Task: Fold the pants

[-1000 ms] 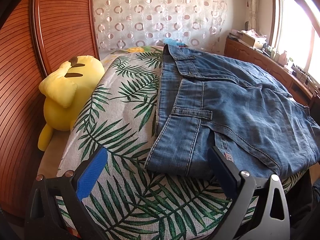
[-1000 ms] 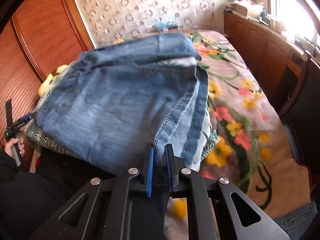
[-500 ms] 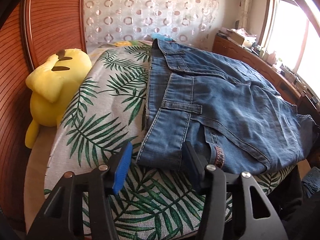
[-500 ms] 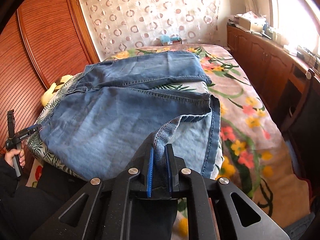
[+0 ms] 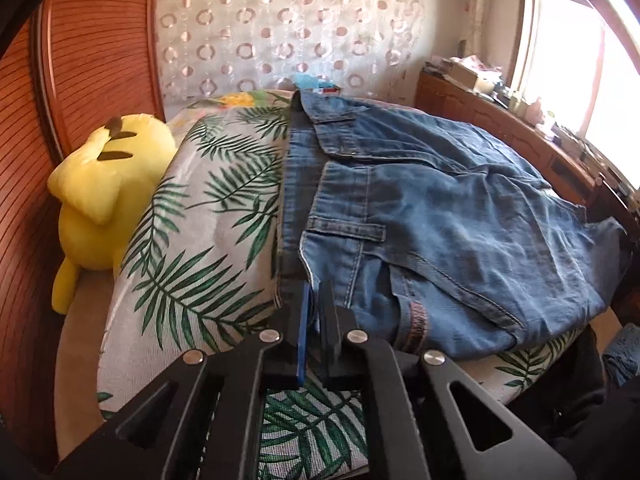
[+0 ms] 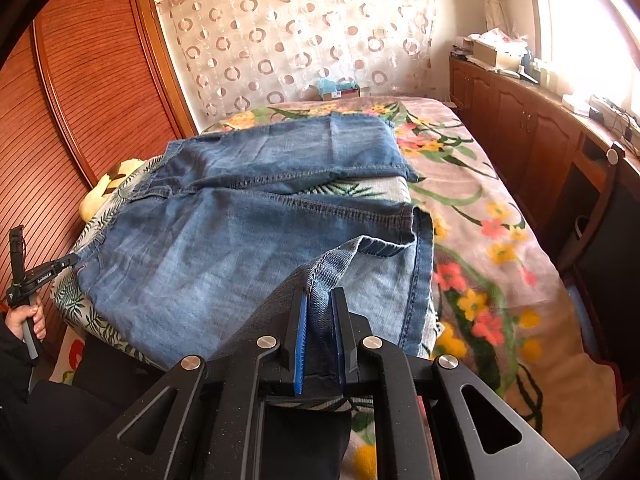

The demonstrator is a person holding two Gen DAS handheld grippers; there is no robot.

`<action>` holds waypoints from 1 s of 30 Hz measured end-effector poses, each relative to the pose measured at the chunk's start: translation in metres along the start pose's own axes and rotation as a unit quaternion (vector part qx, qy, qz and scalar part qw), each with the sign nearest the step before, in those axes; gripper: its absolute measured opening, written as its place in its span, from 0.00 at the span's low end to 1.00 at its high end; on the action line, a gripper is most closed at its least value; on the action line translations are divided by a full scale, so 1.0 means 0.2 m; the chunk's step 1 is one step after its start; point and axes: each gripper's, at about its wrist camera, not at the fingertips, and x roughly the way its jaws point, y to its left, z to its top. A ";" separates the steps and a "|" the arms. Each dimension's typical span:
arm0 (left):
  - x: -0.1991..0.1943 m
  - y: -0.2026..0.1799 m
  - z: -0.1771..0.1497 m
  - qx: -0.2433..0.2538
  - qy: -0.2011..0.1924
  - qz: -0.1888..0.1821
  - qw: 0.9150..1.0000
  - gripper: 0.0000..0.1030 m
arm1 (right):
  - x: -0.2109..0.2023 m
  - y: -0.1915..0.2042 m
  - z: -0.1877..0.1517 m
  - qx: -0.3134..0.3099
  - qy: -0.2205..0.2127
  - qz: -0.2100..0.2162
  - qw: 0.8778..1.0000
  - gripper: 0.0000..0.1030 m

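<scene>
On the bed: blue denim pants (image 6: pixel 224 240) lie spread across a leaf-print cushion (image 5: pixel 208 216), which sits on top of a floral blanket (image 6: pixel 496 240).
Pants, look: mid-blue wash, faded paler on the broad panels, with light contrast stitching along the seams and hems.
Pants, waist end: the waistband runs along the cushion on the left-wrist view, with a belt loop, a pocket flap and a brown leather patch near the close corner.
Pants, leg end: two legs fan out toward the blanket; the far leg lies flat, the near leg's hem is lifted and curled up off the bed.
Left gripper (image 5: pixel 316 300): its jaws have just been closing and now sit pinched together on the near corner of the waistband, the denim edge caught between the pads.
Right gripper (image 6: pixel 320 308): clamped on the raised hem of the near leg, a fold of denim standing up between the blue pads.
Person: a hand (image 6: pixel 28 320) in a dark sleeve grips the left tool's handle at the far left of the right-wrist view.
Beside the cushion: a yellow plush toy (image 5: pixel 100 196) leans against the wooden headboard (image 5: pixel 88 64).
Along the window wall: a low wooden cabinet (image 6: pixel 532 132) with clutter on top.
</scene>
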 end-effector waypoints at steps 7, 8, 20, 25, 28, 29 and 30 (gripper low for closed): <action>-0.09 -0.05 0.09 0.025 -0.025 -0.002 0.999 0.02 | -0.03 0.00 0.06 -0.005 -0.024 -0.004 1.000 0.11; -0.10 -0.05 0.11 0.027 -0.028 -0.005 0.999 0.02 | -0.04 0.01 0.07 -0.007 -0.029 -0.005 1.000 0.11; -0.14 -0.05 0.42 0.052 -0.071 -0.002 0.996 0.02 | -0.07 -0.02 0.32 -0.026 -0.089 -0.024 0.995 0.10; -0.10 -0.05 0.54 0.055 -0.083 -0.003 0.995 0.02 | -0.04 -0.03 0.42 -0.033 -0.107 -0.037 0.993 0.10; -0.06 -0.05 0.63 0.058 -0.090 0.002 0.994 0.00 | 0.01 -0.03 0.46 -0.040 -0.113 -0.046 0.992 0.10; -0.04 -0.05 0.65 0.059 -0.092 0.005 0.994 0.00 | 0.03 -0.04 0.48 -0.041 -0.114 -0.049 0.991 0.10; -0.02 -0.04 0.67 0.059 -0.094 0.005 0.994 0.00 | 0.06 -0.03 0.48 -0.043 -0.115 -0.052 0.991 0.10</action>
